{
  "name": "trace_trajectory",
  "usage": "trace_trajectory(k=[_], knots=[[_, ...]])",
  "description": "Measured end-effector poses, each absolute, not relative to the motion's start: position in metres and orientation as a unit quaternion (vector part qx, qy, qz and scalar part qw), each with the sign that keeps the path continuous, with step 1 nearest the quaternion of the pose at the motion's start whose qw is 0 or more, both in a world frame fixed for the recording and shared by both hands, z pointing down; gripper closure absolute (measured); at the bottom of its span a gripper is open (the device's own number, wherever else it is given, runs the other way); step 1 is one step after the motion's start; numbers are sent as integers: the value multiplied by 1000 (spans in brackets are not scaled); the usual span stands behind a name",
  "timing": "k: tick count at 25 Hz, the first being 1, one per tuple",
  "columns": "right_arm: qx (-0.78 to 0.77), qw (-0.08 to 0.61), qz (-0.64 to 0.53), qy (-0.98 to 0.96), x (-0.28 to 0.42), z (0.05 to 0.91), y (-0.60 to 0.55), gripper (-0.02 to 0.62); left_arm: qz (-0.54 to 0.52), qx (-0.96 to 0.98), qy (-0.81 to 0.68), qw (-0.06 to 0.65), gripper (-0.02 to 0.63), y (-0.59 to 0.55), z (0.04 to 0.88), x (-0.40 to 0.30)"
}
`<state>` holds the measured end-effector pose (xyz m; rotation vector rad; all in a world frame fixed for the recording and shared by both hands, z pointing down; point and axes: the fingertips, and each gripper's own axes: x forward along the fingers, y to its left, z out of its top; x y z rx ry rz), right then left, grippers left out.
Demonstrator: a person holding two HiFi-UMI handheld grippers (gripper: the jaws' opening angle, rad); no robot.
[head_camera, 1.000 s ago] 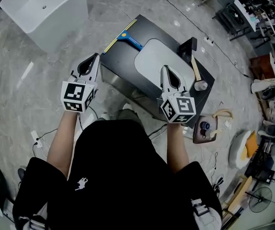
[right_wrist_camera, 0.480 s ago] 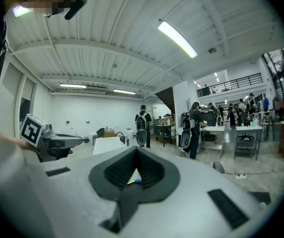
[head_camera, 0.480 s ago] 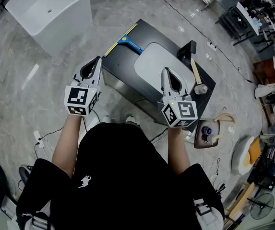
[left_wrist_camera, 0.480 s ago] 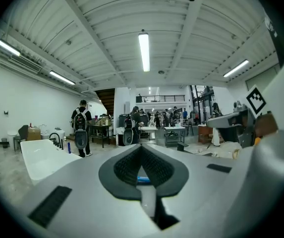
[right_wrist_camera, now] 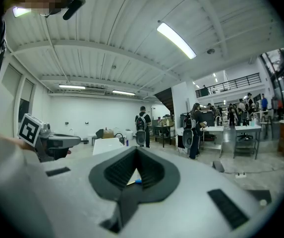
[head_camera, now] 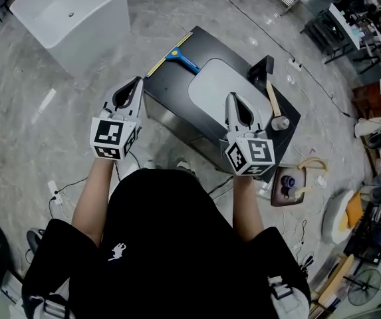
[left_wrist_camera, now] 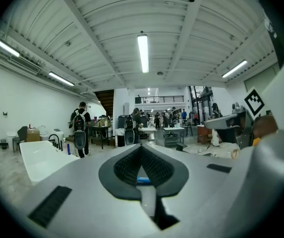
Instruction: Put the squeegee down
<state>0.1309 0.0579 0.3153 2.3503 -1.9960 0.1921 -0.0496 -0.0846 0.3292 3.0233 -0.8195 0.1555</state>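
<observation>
The squeegee (head_camera: pixel 175 56), blue handle and yellow-edged blade, lies on the far left corner of the black table (head_camera: pixel 170 88); neither gripper touches it. My left gripper (head_camera: pixel 137 81) hovers off the table's left edge, jaws shut and empty. My right gripper (head_camera: pixel 231 96) is held over the pale oval panel (head_camera: pixel 213 82) in the table's middle, also shut and empty. In the left gripper view the gripper (left_wrist_camera: pixel 141 148) has its pads meeting at the tip, and a sliver of the blue handle (left_wrist_camera: pixel 142 180) shows through the gap. The right gripper view shows that gripper (right_wrist_camera: pixel 136 150) shut the same way.
A wooden-handled mallet (head_camera: pixel 274 108) and a black block (head_camera: pixel 260 69) lie on the table's right side. A white bathtub (head_camera: pixel 70 12) stands on the floor at top left. Cables and clutter (head_camera: pixel 296 171) lie at the right. People stand far off in the hall (left_wrist_camera: pixel 80 128).
Both grippers have risen slightly, still shut and empty. The squeegee has stayed in its place on the table.
</observation>
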Motion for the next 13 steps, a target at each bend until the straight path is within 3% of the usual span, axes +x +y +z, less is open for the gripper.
trace_trajectory(k=[13], knots=[[764,35,59,-642,123,320,49,594,47,966,-255,4,603,-94,334,-58]])
